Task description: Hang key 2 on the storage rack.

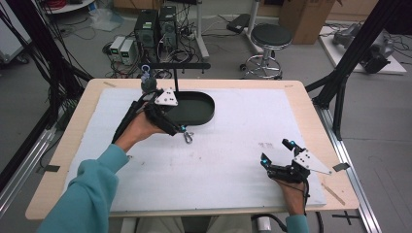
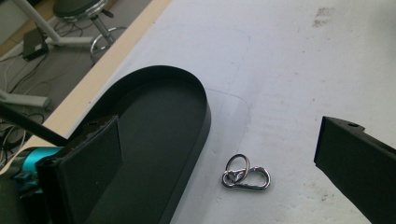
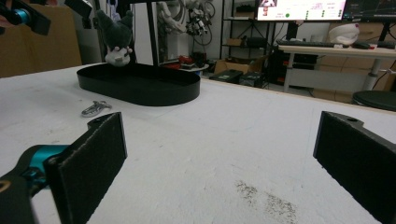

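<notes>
A small silver carabiner with a key ring (image 1: 188,137) lies on the white mat just in front of a black oval tray (image 1: 204,114). My left gripper (image 1: 179,125) hovers over the tray's near edge, open wide. In the left gripper view, the carabiner (image 2: 246,175) lies between and below the two jaws, untouched, and one jaw hangs over the tray (image 2: 154,121). My right gripper (image 1: 277,149) rests open and empty near the table's front right. The right gripper view looks across the mat at the tray (image 3: 140,84) and the carabiner (image 3: 95,108).
A thin black stand with a crossbar (image 1: 177,65) rises behind the tray. A grey plush toy (image 1: 148,83) hangs from it over the tray's left end. A dark smudge (image 1: 266,144) marks the mat near the right gripper. A stool (image 1: 270,36) stands beyond the table.
</notes>
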`<state>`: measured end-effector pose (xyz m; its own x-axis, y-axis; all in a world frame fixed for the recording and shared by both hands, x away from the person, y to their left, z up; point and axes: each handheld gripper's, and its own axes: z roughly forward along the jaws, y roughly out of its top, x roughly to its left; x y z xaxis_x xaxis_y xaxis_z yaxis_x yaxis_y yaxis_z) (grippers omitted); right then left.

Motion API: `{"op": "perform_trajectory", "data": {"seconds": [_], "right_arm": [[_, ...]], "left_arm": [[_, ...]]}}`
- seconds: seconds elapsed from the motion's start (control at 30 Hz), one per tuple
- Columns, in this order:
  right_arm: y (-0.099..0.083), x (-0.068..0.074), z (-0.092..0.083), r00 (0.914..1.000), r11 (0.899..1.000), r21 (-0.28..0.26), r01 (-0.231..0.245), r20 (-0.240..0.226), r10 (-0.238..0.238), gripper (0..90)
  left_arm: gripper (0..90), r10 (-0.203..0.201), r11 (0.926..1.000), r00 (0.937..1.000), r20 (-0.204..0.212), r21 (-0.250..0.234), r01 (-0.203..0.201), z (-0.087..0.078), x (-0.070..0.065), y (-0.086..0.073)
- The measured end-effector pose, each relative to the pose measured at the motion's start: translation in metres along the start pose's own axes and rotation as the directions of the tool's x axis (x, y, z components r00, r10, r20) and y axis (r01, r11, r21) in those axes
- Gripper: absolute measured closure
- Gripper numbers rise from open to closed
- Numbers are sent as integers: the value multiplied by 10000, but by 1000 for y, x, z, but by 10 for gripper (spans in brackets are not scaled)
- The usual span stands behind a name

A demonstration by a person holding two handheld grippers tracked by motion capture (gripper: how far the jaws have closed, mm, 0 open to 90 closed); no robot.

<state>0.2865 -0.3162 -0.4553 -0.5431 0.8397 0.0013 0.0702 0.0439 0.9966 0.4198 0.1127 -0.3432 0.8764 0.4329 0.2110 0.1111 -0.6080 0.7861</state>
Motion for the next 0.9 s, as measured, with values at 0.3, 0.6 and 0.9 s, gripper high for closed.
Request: {"op": "perform_trajectory", "data": {"seconds": [0.3,0.6,0.9], "right_arm": [[0,0,0,10000,10000,-3,-1,-15,1,19],[0,-1,0,10000,10000,-30,11,10,-11,19],[0,-1,0,10000,10000,-54,5,-6,-5,18]], "left_arm": [[17,149,9977,9991,405,659,-175,27,-1,-5],[17,169,9915,9973,711,1277,-259,47,-3,-13],[76,264,9830,9953,936,1787,-429,60,-7,-18]]}}
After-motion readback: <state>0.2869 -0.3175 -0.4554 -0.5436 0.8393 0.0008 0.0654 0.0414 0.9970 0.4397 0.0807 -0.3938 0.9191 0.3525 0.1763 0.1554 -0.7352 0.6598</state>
